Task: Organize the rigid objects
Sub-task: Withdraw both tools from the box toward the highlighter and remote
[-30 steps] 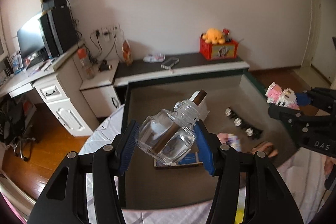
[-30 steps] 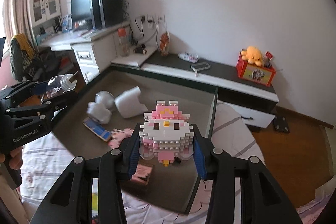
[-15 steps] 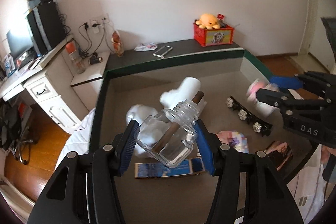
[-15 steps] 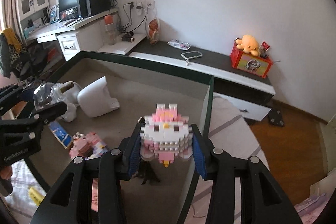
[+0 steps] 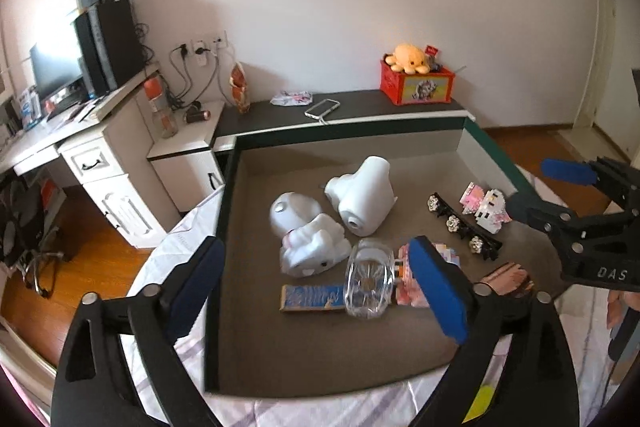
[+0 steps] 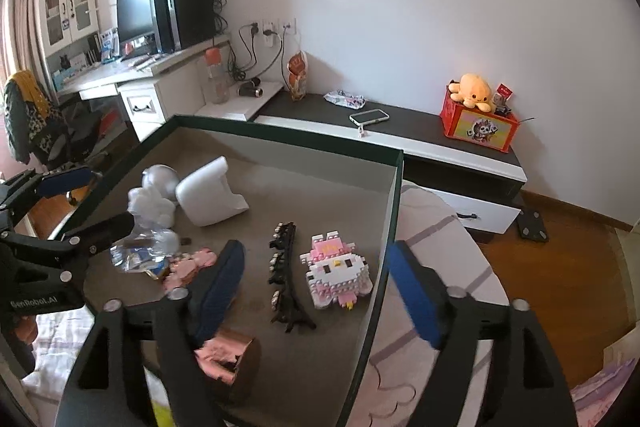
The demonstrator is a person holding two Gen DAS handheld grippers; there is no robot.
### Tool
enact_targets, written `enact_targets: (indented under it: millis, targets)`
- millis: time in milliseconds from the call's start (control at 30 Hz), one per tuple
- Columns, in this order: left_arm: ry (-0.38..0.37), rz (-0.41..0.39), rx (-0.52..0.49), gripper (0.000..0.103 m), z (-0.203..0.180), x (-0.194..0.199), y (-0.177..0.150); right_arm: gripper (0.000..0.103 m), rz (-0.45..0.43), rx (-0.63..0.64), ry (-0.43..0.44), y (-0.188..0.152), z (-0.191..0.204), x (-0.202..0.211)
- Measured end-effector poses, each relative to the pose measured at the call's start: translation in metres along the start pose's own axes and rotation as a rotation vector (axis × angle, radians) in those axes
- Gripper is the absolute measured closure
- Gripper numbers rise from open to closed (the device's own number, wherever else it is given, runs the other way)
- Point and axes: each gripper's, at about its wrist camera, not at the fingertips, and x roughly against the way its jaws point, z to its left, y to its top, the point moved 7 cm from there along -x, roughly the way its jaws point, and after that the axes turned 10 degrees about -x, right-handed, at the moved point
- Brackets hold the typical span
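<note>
A clear glass bottle [image 5: 368, 279] lies on the floor of the dark open box [image 5: 320, 359], partly over a blue flat pack [image 5: 312, 298]. My left gripper [image 5: 320, 291] is open and empty just above it. A pink and white brick figure [image 6: 338, 271] lies in the box near its right wall [image 6: 390, 227]. My right gripper [image 6: 316, 291] is open and empty above it. The figure also shows in the left wrist view [image 5: 486, 207], and the bottle shows in the right wrist view [image 6: 138, 253].
In the box lie white foam shapes [image 5: 362, 195], a white plush piece [image 5: 314, 251], a black flowered hair clip [image 5: 464, 227], pink items [image 6: 188, 265] and a rose-gold box [image 6: 228, 355]. The box rests on a striped bed sheet [image 5: 180, 227]. A desk [image 5: 80, 155] and low shelf [image 5: 340, 111] stand behind.
Both grippers have opened. The glass bottle dropped from the left gripper into the box, and the brick figure dropped from the right gripper into the box.
</note>
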Motion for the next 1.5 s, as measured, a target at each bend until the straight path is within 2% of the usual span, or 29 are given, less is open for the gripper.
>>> enact_targets:
  millis: [133,267,400,467,500,533,600,667,767,867,1067,1500]
  targets:
    - [0.019,-0.056,0.013,0.001,0.003,0.036,-0.005,0.022,-0.026,-0.008,0.026,-0.004,0.009,0.024]
    - [0.033,-0.112,0.009,0.000,0.003,0.077,-0.012,0.020,-0.079,-0.020,0.057,-0.008,0.020,0.056]
    - [0.098,-0.182,0.043,0.000,0.009,0.122,-0.022,0.019,-0.156,0.003,0.075,-0.011,0.038,0.095]
    - [0.113,-0.220,0.063,0.000,0.010,0.145,-0.028,0.015,-0.206,0.023,0.070,-0.015,0.049,0.119]
    - [0.115,-0.240,0.069,0.000,0.010,0.156,-0.032,0.005,-0.223,0.026,0.064,-0.017,0.052,0.127]
    - [0.118,-0.258,0.075,0.000,0.010,0.168,-0.035,0.000,-0.248,0.030,0.059,-0.019,0.057,0.137]
    - [0.116,-0.286,0.086,0.000,0.010,0.188,-0.043,0.000,-0.313,0.044,0.059,-0.025,0.067,0.161]
    - [0.105,-0.303,0.084,0.000,0.007,0.204,-0.052,0.000,-0.335,0.045,0.063,-0.031,0.072,0.176]
    - [0.130,-0.324,0.078,0.000,0.004,0.226,-0.066,0.000,-0.371,0.048,0.030,-0.049,0.079,0.195]
    - [0.131,-0.317,0.061,0.000,-0.001,0.242,-0.083,0.000,-0.386,0.034,0.006,-0.070,0.081,0.207]
    - [0.096,-0.319,0.084,0.000,-0.002,0.261,-0.108,0.000,-0.362,-0.052,0.026,-0.108,0.076,0.222]
    - [0.073,-0.292,0.027,0.000,-0.024,0.274,-0.132,0.000,-0.340,-0.094,-0.026,-0.134,0.064,0.240]
